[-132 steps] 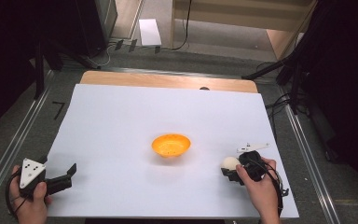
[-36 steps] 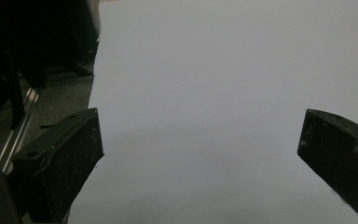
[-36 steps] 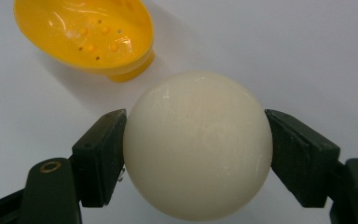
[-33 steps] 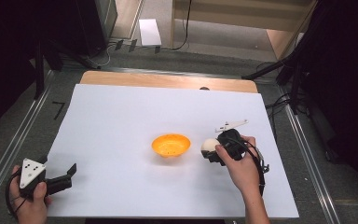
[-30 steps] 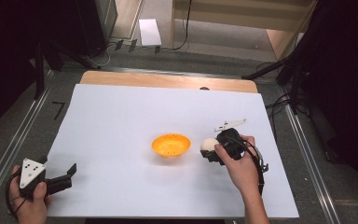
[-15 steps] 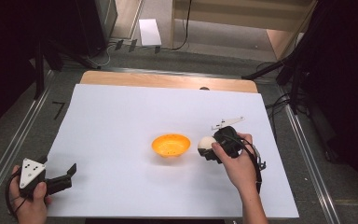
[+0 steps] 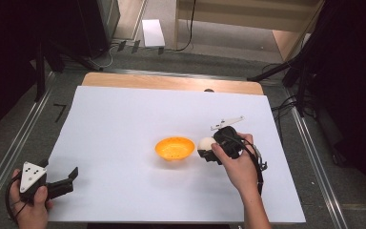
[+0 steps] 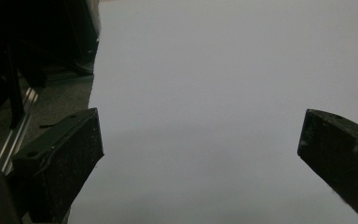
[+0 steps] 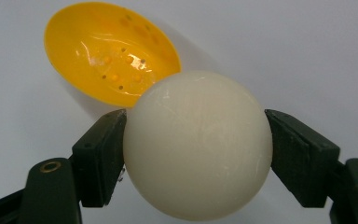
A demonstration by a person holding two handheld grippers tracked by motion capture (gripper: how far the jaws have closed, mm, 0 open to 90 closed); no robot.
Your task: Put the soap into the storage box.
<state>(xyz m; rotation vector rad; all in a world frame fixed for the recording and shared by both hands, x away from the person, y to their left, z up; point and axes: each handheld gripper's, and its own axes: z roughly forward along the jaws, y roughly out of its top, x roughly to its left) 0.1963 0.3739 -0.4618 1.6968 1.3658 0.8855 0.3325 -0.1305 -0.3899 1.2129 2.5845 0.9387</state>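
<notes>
While gripped: white ball [image 9: 198, 149] clamped in right claw [image 7: 208, 151]
Bowl [image 7: 174, 148]: just left of ball
Left claw [image 7: 71, 174]: open, empty

The bowl [image 7: 174, 148] stands on the surface [image 7: 124, 114] near its middle, a little toward the near edge. Just to its right the ball [image 7: 205, 143] sits between the right tongs [image 7: 208, 151], close beside the bowl's rim and apart from it, well in from the right edge. The left tongs [image 7: 71, 174] lie at the near left corner, well apart from the bowl.
</notes>
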